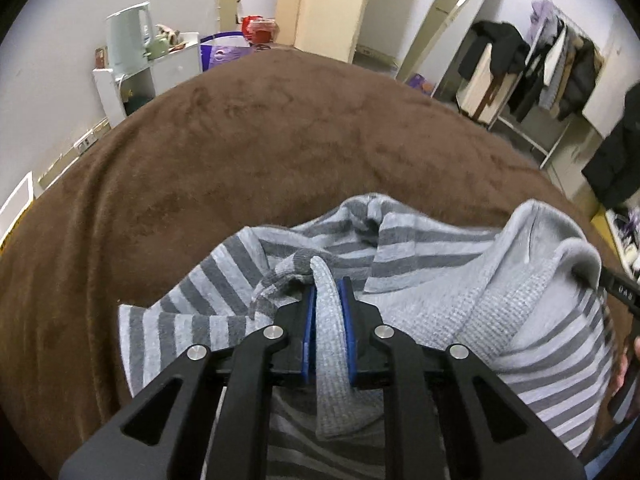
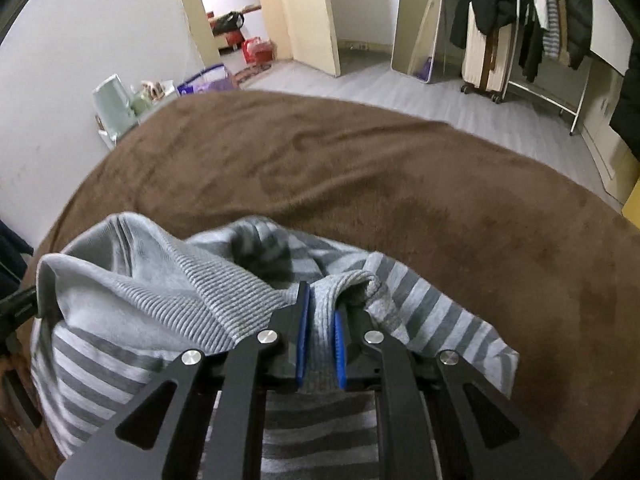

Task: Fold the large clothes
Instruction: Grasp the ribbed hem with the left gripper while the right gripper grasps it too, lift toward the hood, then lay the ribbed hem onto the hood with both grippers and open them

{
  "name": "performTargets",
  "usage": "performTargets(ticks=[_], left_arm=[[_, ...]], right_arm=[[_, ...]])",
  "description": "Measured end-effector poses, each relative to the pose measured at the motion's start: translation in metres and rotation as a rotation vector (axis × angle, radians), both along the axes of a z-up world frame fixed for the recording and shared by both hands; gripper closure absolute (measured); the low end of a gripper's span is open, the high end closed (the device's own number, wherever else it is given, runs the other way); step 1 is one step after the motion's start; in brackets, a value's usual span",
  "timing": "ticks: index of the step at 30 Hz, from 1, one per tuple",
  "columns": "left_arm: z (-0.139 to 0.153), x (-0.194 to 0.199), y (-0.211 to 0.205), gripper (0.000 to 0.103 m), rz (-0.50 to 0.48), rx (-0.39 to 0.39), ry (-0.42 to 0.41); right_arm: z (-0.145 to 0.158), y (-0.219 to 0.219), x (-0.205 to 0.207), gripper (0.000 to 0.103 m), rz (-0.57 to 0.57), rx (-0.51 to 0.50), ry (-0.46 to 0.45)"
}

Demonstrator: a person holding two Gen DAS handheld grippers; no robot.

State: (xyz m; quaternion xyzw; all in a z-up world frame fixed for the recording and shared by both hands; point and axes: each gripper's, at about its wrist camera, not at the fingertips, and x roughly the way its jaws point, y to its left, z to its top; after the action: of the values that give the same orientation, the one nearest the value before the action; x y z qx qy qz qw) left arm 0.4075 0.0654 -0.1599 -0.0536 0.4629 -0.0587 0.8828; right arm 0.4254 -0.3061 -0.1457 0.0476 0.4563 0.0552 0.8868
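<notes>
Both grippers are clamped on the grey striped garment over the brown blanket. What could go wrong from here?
1. The left gripper pinches only a narrow ribbed band of the grey striped knit garment; it may slip out.
2. The garment lies bunched between the left and the right gripper, so creases could get folded in.
3. Dragging it may ruck up the fuzzy brown blanket.

The only lettering to be made out is small pale print on the black bar (image 1: 622, 290) of the other gripper, at the right edge of the left wrist view; it looks like "DAS" or "DA8", too blurred to be sure. The same bar (image 2: 18, 306) shows faint, unreadable marks in the right wrist view.
</notes>
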Motion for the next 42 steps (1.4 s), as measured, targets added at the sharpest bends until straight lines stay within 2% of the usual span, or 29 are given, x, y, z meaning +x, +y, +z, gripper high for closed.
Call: performTargets(ticks=[4, 12, 14, 16, 19, 20, 22, 24, 25, 26, 27, 28, 31, 34, 36, 39, 42], left_arm=[[0.001, 0.000, 0.002, 0.085, -0.002, -0.013, 0.001], [0.004, 0.006, 0.003, 0.083, 0.006, -0.028, 0.011], [0.007, 0.009, 0.005, 0.074, 0.006, -0.047, 0.017], [0.011, 0.009, 0.001, 0.055, -0.010, -0.073, 0.024], [0.020, 0.008, -0.006, 0.041, -0.045, -0.067, 0.015], [0.022, 0.008, -0.007, 0.039, -0.052, -0.064, 0.014], [0.026, 0.007, -0.009, 0.029, -0.062, -0.073, 0.017], [0.030, 0.007, -0.008, 0.022, -0.069, -0.097, 0.014], [0.034, 0.006, -0.006, 0.012, -0.068, -0.109, 0.003], [0.036, 0.005, -0.005, 0.006, -0.061, -0.104, -0.009], [0.043, 0.003, -0.004, 0.006, -0.041, -0.077, -0.041], [0.050, 0.002, -0.002, 0.007, -0.036, -0.066, -0.062], [0.066, 0.004, 0.007, 0.007, -0.008, -0.077, -0.081], [0.077, 0.001, 0.009, 0.007, 0.004, -0.057, -0.084], [0.082, -0.007, 0.000, 0.007, -0.015, -0.027, -0.088], [0.079, -0.015, -0.016, 0.006, -0.054, 0.024, -0.073], [0.065, -0.021, -0.032, 0.007, -0.086, 0.038, -0.036]], right_arm=[[-0.007, 0.006, 0.002, 0.092, 0.025, -0.039, -0.005], [-0.003, 0.005, 0.002, 0.089, 0.035, -0.039, -0.005], [0.003, 0.005, 0.000, 0.088, 0.034, -0.040, -0.010], [0.007, 0.005, -0.003, 0.084, 0.035, -0.038, -0.020], [0.015, 0.002, -0.007, 0.077, 0.034, -0.008, -0.027], [0.017, 0.001, -0.008, 0.072, 0.033, 0.004, -0.023], [0.021, 0.002, -0.010, 0.064, 0.034, 0.007, -0.023], [0.026, 0.003, -0.012, 0.045, 0.037, 0.016, -0.025], [0.029, 0.004, -0.014, 0.041, 0.040, 0.028, -0.033], [0.033, 0.005, -0.016, 0.032, 0.041, 0.029, -0.041], [0.039, 0.008, -0.019, 0.019, 0.035, 0.006, -0.058], [0.045, 0.009, -0.021, 0.016, 0.034, -0.003, -0.077], [0.059, 0.011, -0.027, 0.015, 0.036, -0.004, -0.102], [0.069, 0.015, -0.033, 0.015, 0.033, -0.020, -0.112], [0.069, 0.018, -0.035, 0.014, 0.048, 0.004, -0.103], [0.059, 0.028, -0.034, 0.014, 0.061, -0.021, -0.067], [0.046, 0.039, -0.032, 0.014, 0.067, -0.039, -0.031]])
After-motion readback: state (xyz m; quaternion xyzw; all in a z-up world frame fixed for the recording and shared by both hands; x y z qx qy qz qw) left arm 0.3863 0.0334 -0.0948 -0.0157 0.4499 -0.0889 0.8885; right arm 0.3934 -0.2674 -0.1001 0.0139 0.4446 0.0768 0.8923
